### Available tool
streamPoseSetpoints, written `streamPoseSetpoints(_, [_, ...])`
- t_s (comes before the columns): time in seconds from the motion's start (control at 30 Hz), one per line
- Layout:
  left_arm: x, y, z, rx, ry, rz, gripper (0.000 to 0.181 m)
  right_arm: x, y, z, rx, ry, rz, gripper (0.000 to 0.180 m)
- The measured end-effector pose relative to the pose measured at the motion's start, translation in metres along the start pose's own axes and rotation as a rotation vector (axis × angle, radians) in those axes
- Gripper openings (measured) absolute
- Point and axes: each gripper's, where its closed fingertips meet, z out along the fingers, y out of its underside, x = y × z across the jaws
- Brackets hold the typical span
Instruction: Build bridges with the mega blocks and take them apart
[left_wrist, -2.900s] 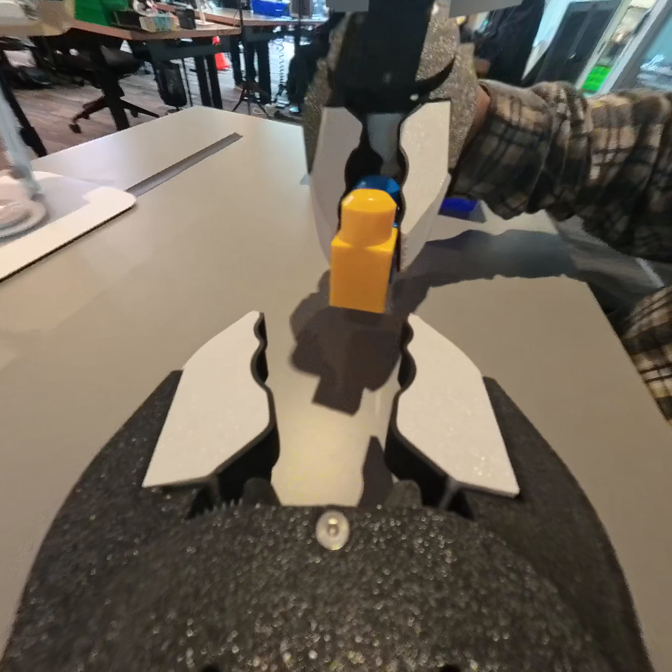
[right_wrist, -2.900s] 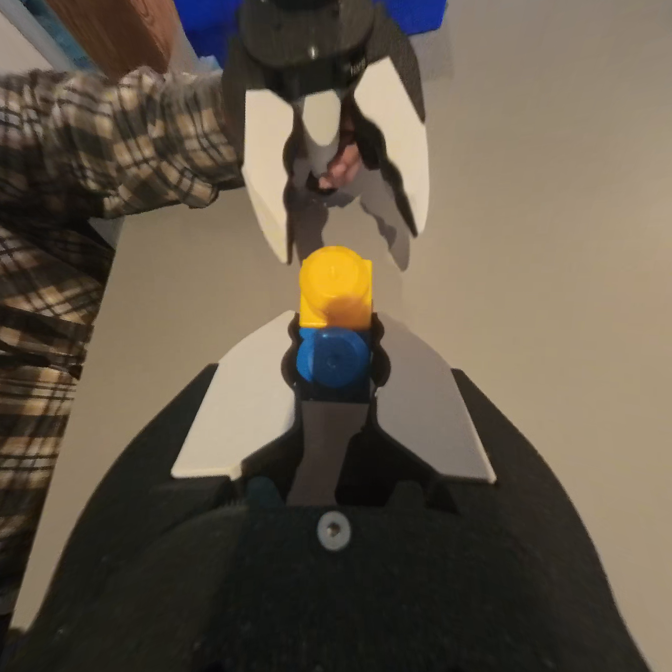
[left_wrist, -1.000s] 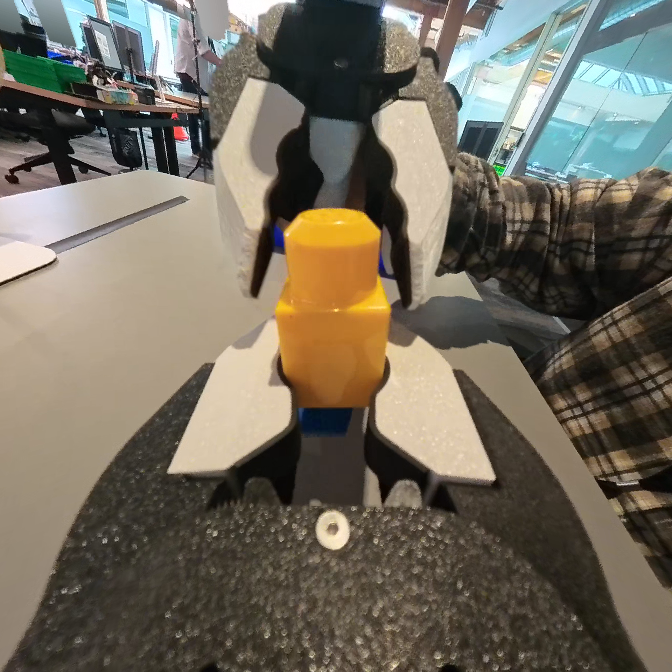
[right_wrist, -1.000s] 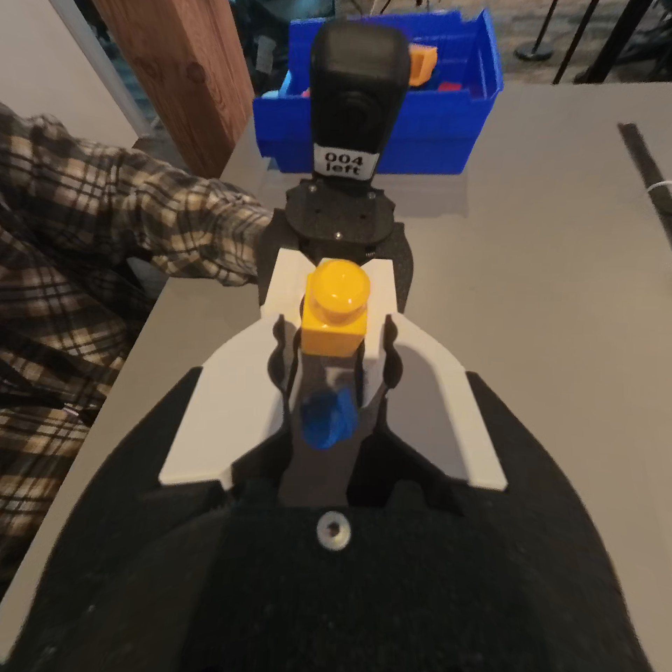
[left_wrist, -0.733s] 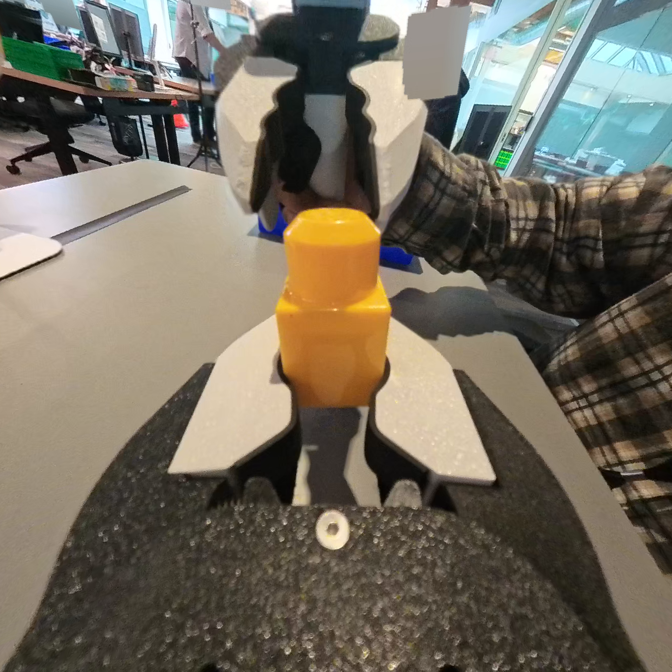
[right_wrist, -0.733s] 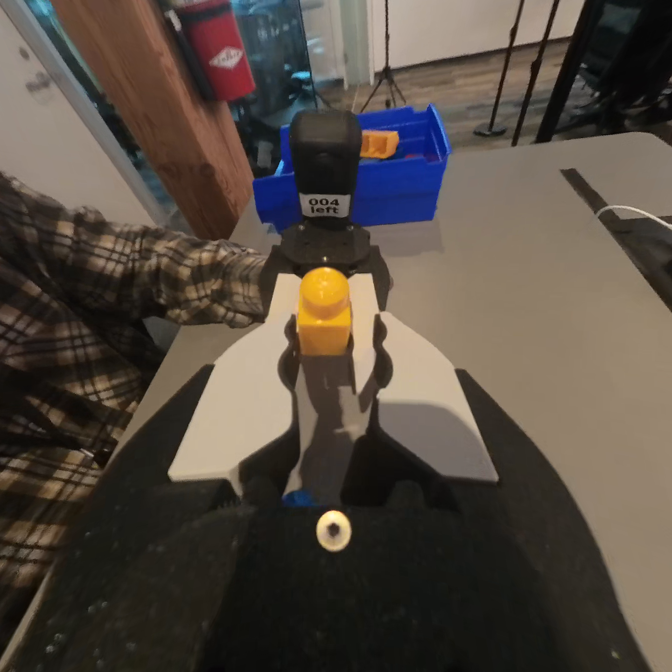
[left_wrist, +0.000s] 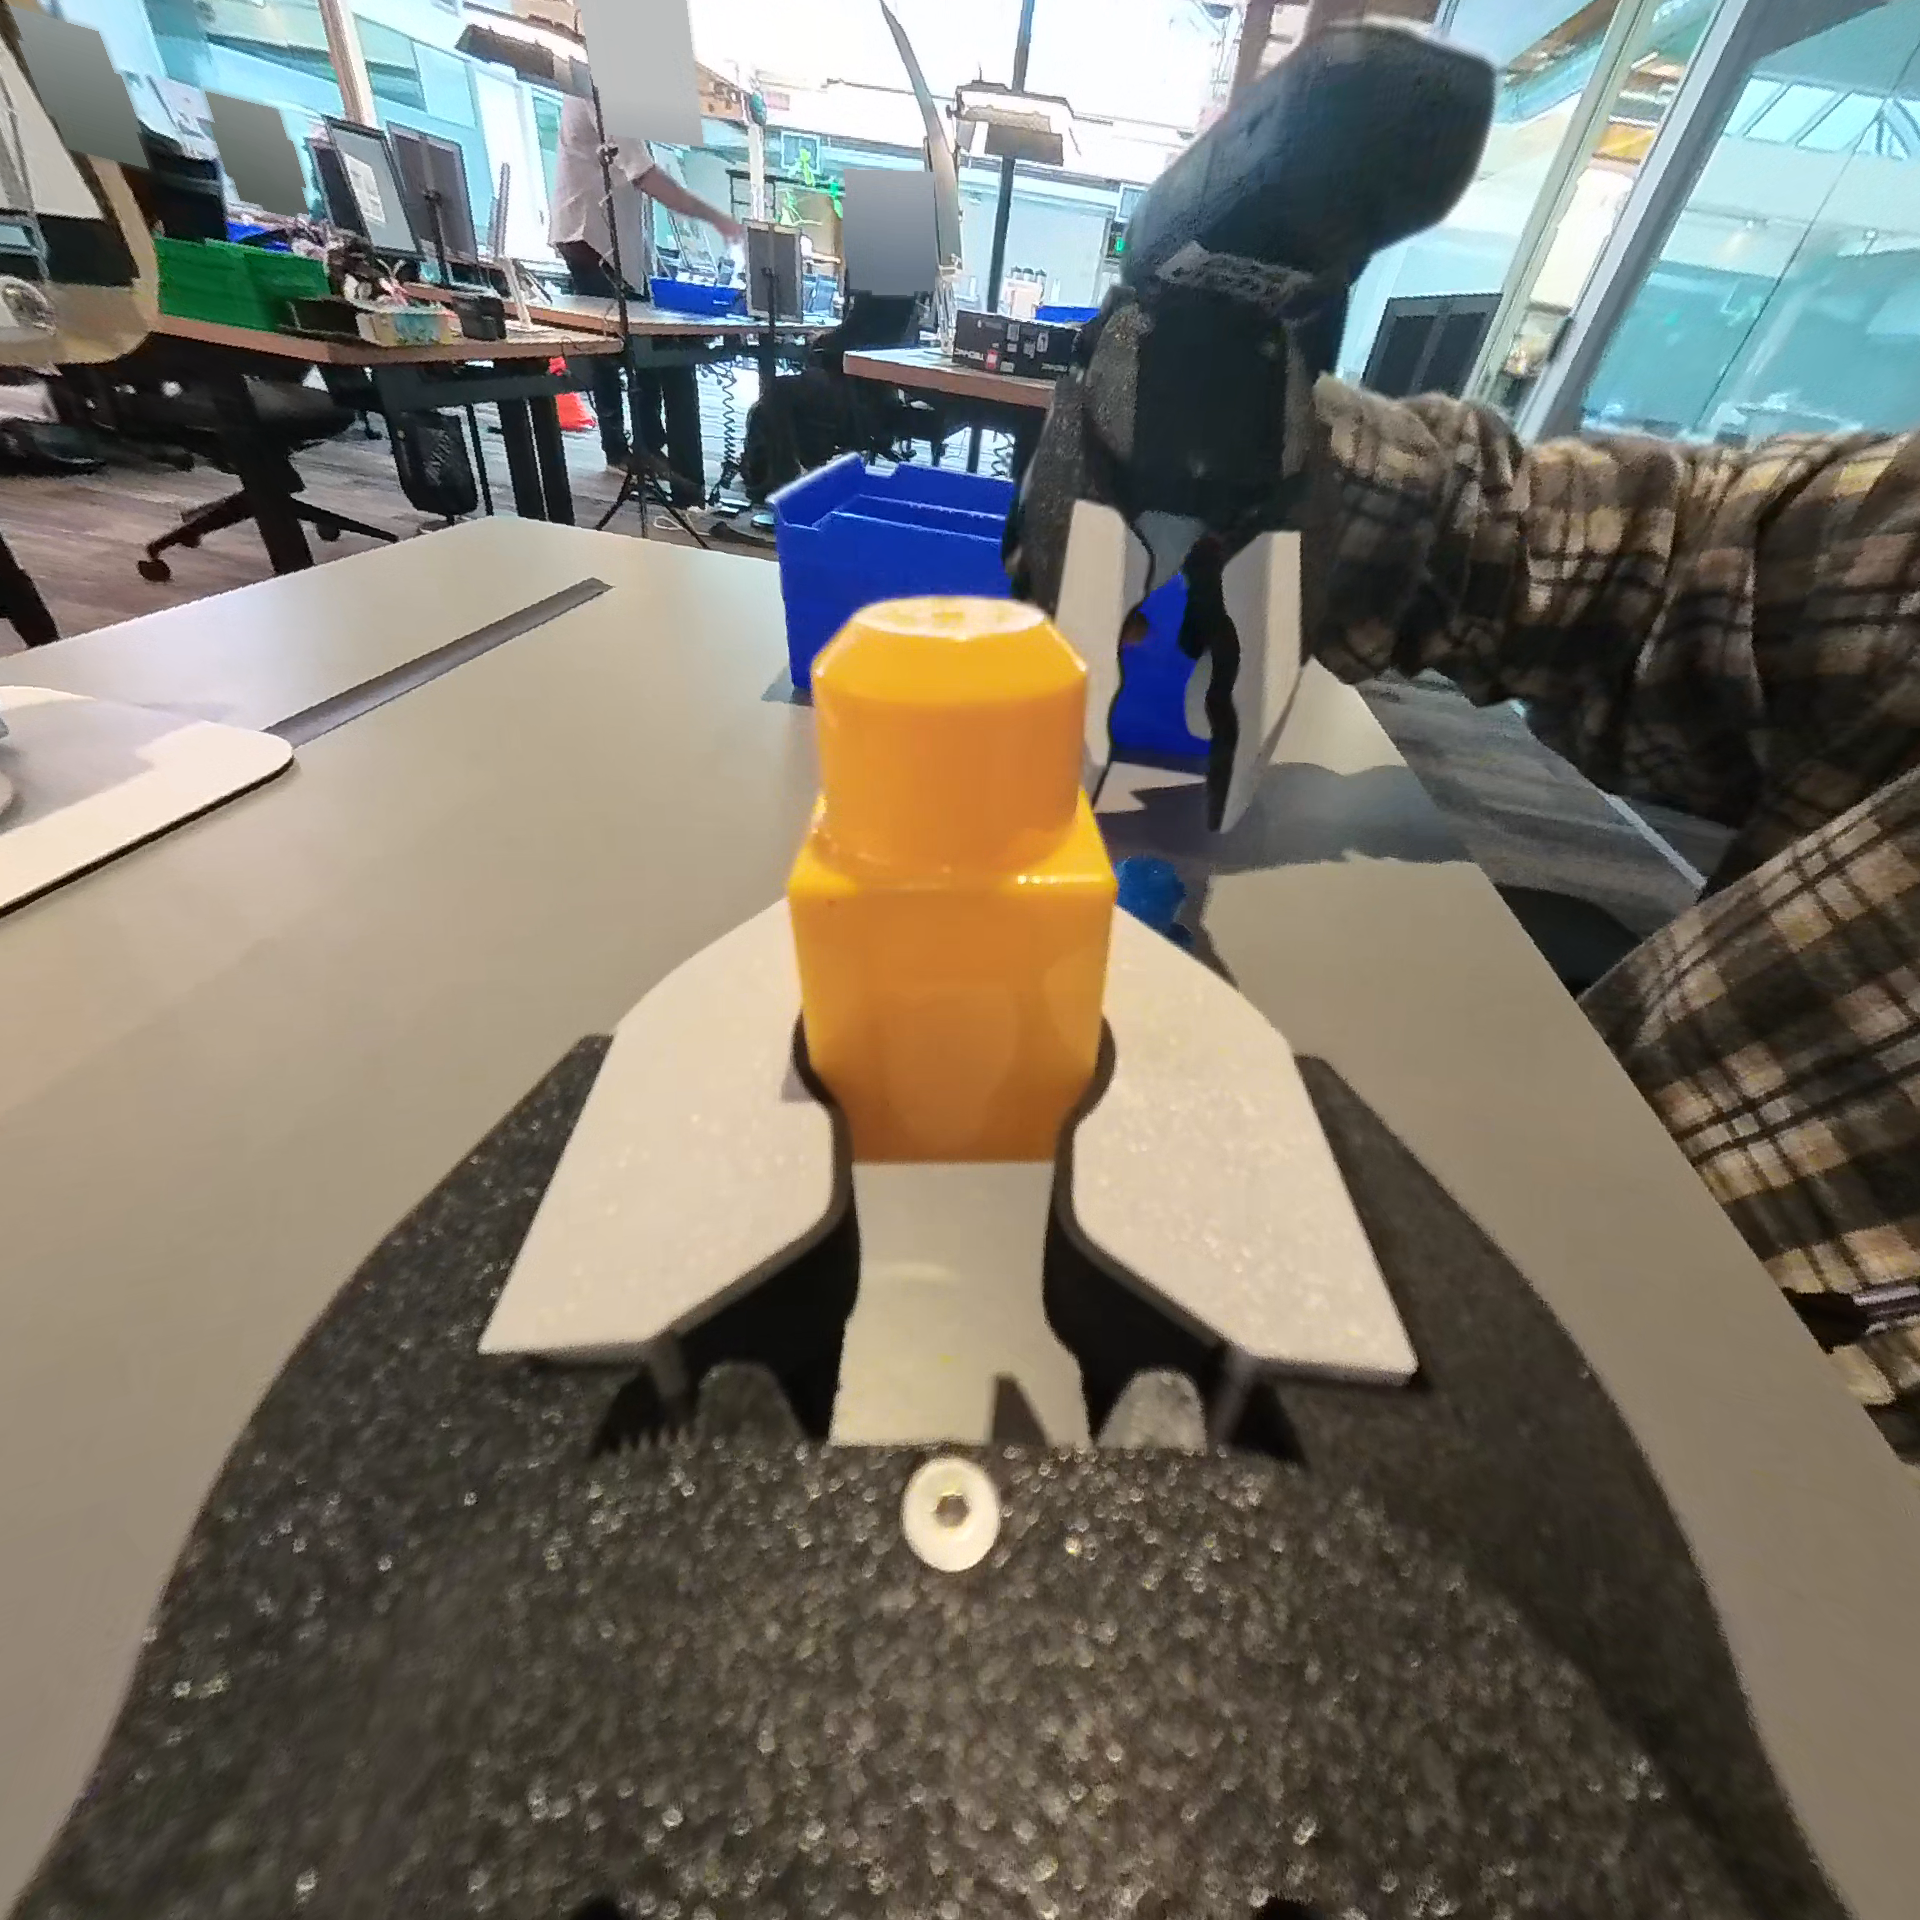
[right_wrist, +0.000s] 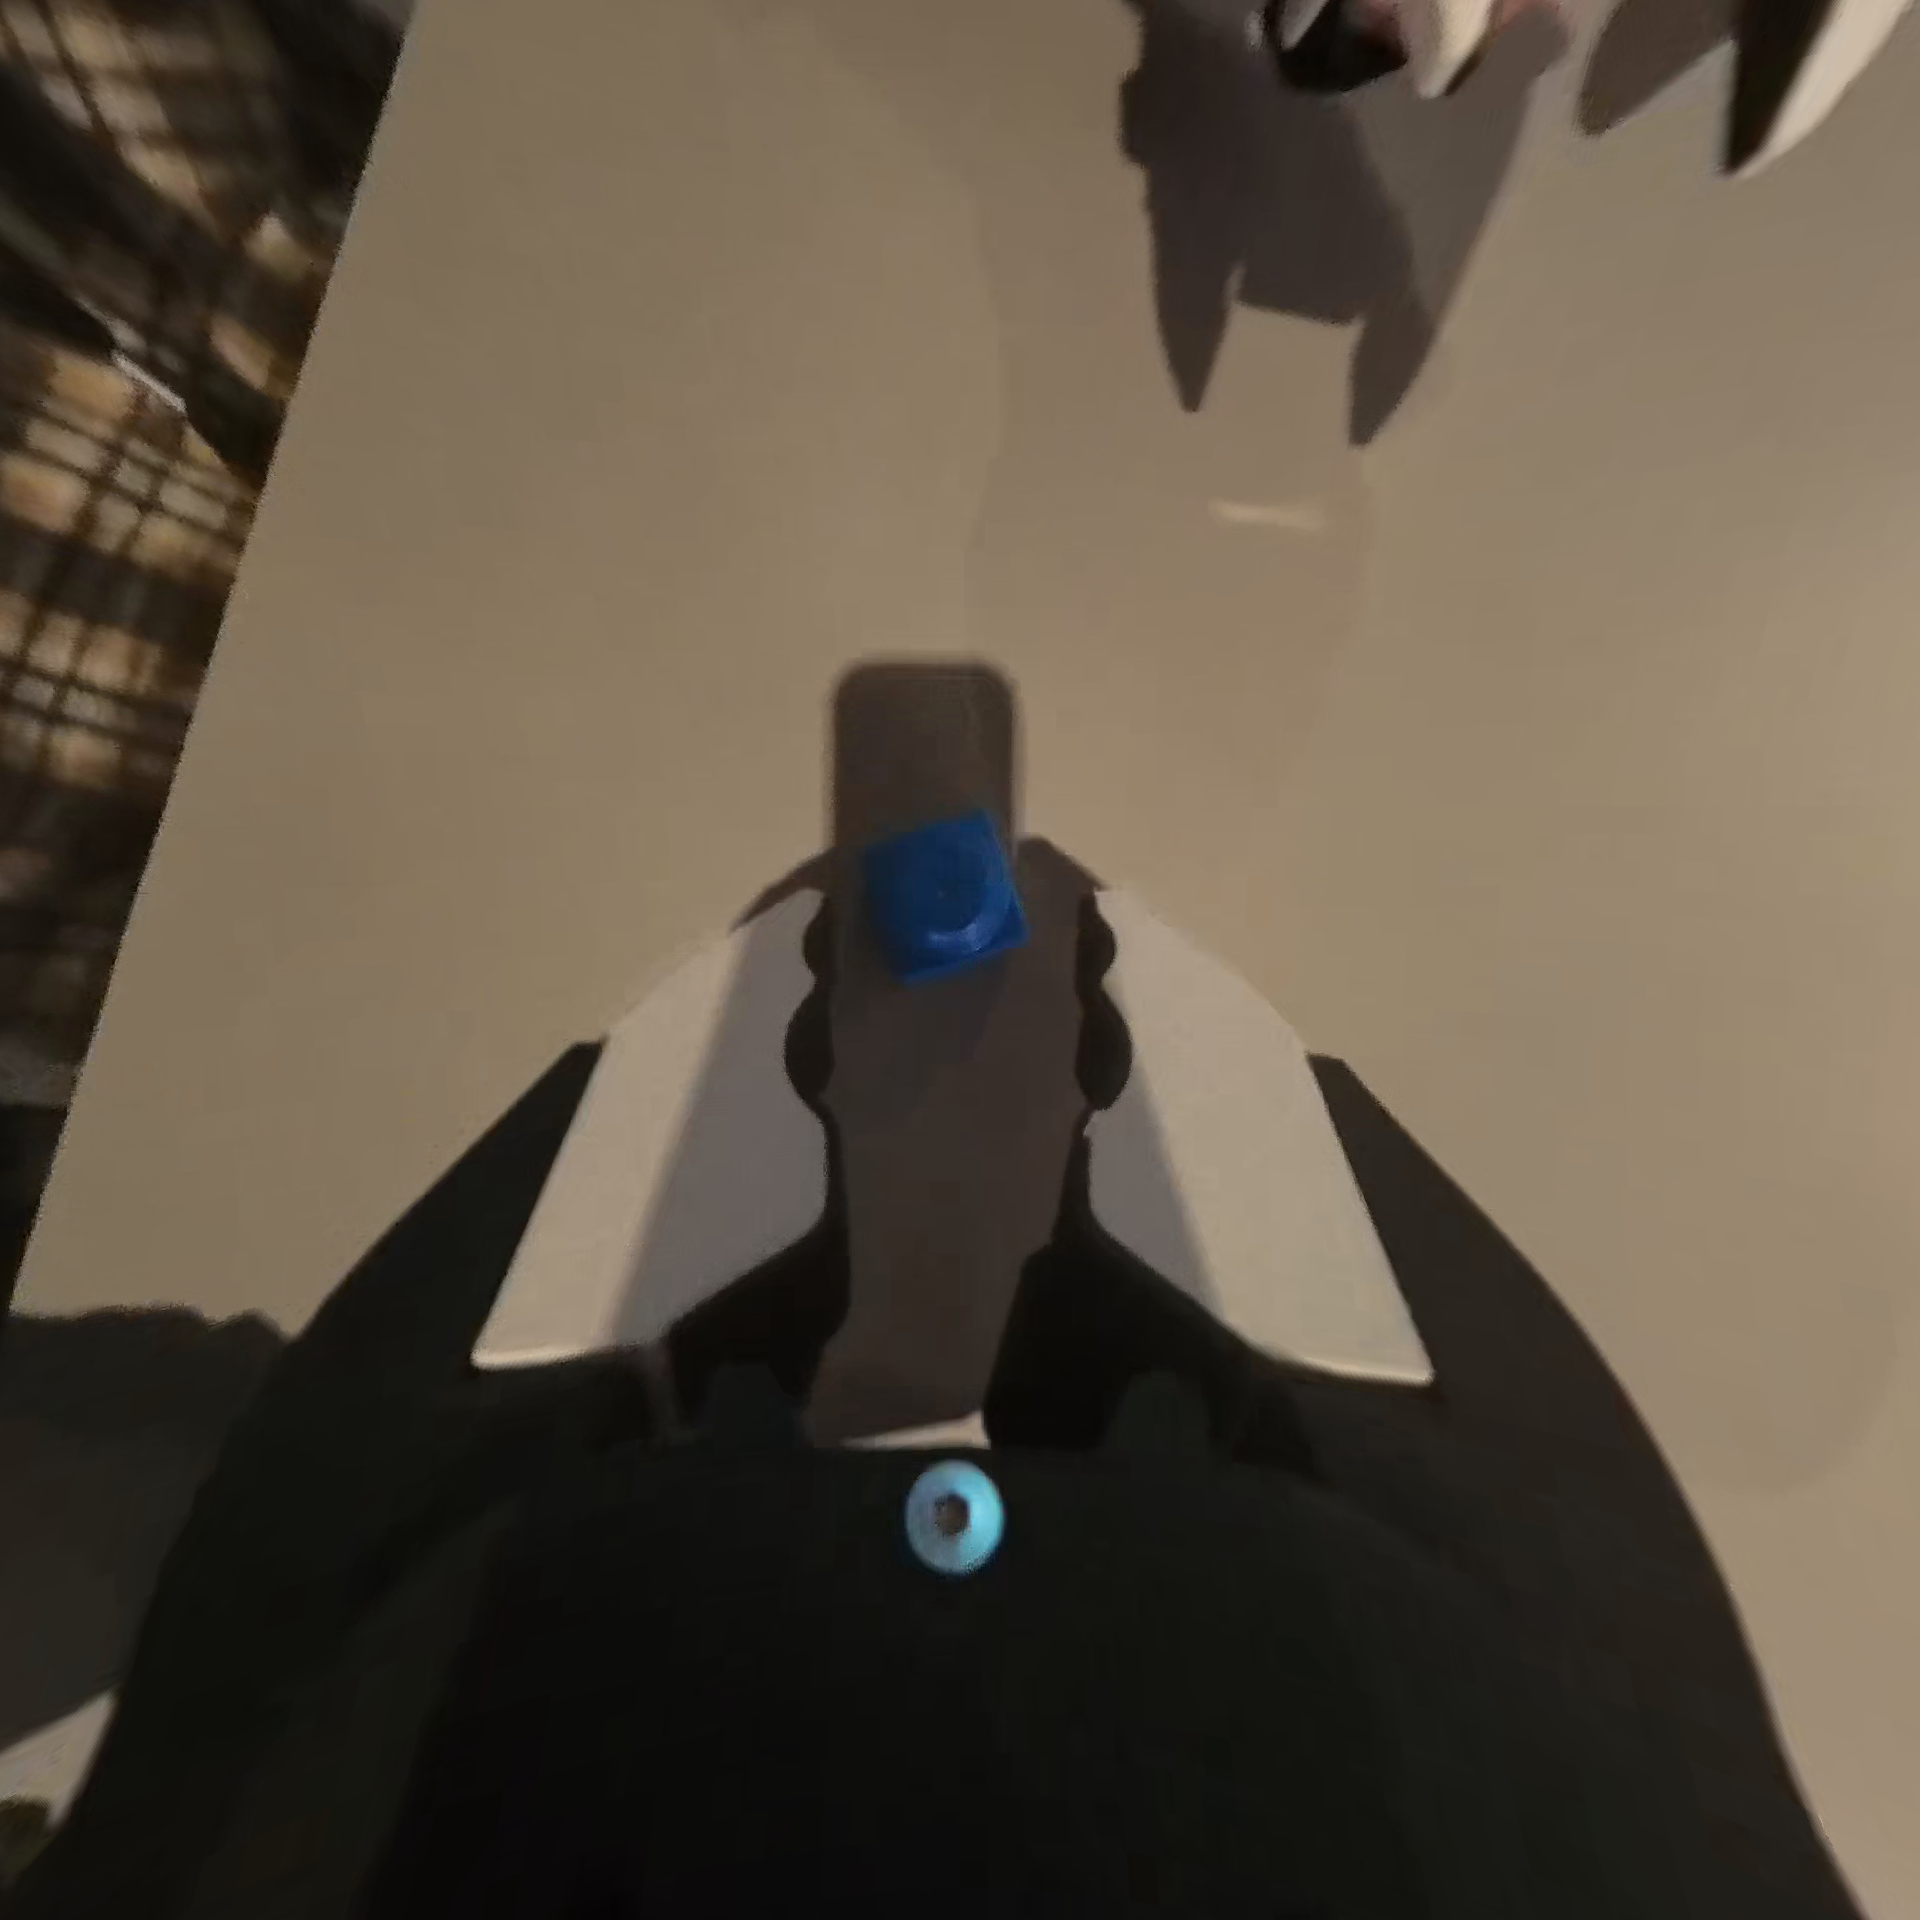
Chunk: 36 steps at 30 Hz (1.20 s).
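The orange block, a glossy cube with one round stud on top, stands upright clamped between the left gripper jaws, while the small blue block lies on the desk just ahead of and between the right gripper jaws, which gape without touching it.

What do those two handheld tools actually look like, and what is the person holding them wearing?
Both look alike. The left tool has two flat, pale grey fingers with wavy black inner edges, set in a black body with a grainy, foam-like surface and one pale screw. The right tool has the same pale fingers and dark body. The person wears a brown and cream plaid sleeve.
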Motion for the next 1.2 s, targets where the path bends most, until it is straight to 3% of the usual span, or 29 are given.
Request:
streamPoseSetpoints(0.23, [0.003,0.000,0.001,0.018,0.014,0.031,0.039,-0.006,0.006,0.025,-0.072,-0.095,-0.020,0.028])
streamPoseSetpoints(0.43, [0.007,0.000,0.006,0.024,0.031,0.041,0.039,0.006,0.004,0.019,-0.038,-0.050,0.228,0.028])
streamPoseSetpoints(0.73, [0.015,0.005,0.018,0.005,0.049,0.034,0.039,0.048,-0.070,-0.031,0.083,0.064,0.278,0.027])
streamPoseSetpoints(0.93, [0.018,0.005,0.022,0.003,0.060,0.028,0.039,0.066,-0.104,-0.025,0.086,0.042,0.278,0.028])
streamPoseSetpoints(1.2, [0.015,0.004,0.022,0.008,0.042,0.014,0.040,0.072,-0.113,-0.017,0.121,0.035,0.343,0.028])
